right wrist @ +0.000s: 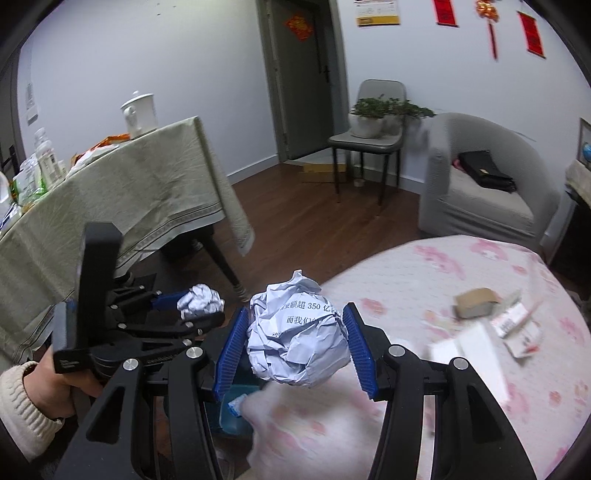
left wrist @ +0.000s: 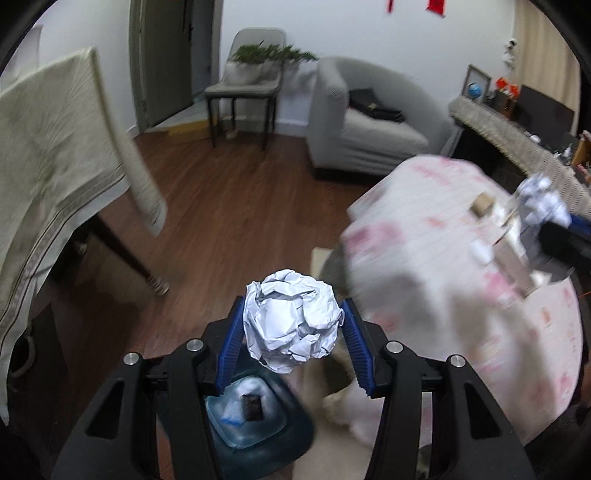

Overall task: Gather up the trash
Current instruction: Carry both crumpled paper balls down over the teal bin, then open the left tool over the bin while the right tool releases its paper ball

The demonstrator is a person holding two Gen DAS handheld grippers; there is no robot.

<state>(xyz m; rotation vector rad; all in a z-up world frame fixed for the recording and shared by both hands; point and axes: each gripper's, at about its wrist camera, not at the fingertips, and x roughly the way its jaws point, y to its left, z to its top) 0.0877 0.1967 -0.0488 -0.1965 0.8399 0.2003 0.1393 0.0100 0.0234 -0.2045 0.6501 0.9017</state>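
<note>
Two crumpled paper balls, each carried by one gripper. The plain white paper ball [left wrist: 291, 319] sits between the blue ribbed pads [left wrist: 232, 345] of the left gripper [left wrist: 291, 325], whose jaws are closed onto it at roughly ball width; the pads press its sides, so the grip appears to be by friction alone. Directly below these jaws, the blue-green trash bin [left wrist: 255, 417] stands on the floor, already containing a pale scrap and a small dark item. The ball is probably held here so that opening the jaws drops it into the bin.

The printed paper ball [right wrist: 297, 336] is clamped the same way in the right gripper [right wrist: 295, 339], jaws narrowed onto its flanks. Legible print on it reads "350" among Chinese characters; the rest is creased beyond reading. Below and slightly left of these jaws only a corner of the bin [right wrist: 236, 410] shows, so this ball seems to lie nearer the round table's edge and awaits its turn. In the right wrist view the person's left hand [right wrist: 55, 387] grasps the left gripper's handle.

To the right of both pairs of jaws lies the pink floral tablecloth [right wrist: 424, 295], bearing further trash: a brown cardboard box [right wrist: 474, 302] and small red-and-white cartons [right wrist: 517, 326], their lettering blurred. Red paper decorations [right wrist: 447, 13] hang on the far wall; their writing is unreadable.
</note>
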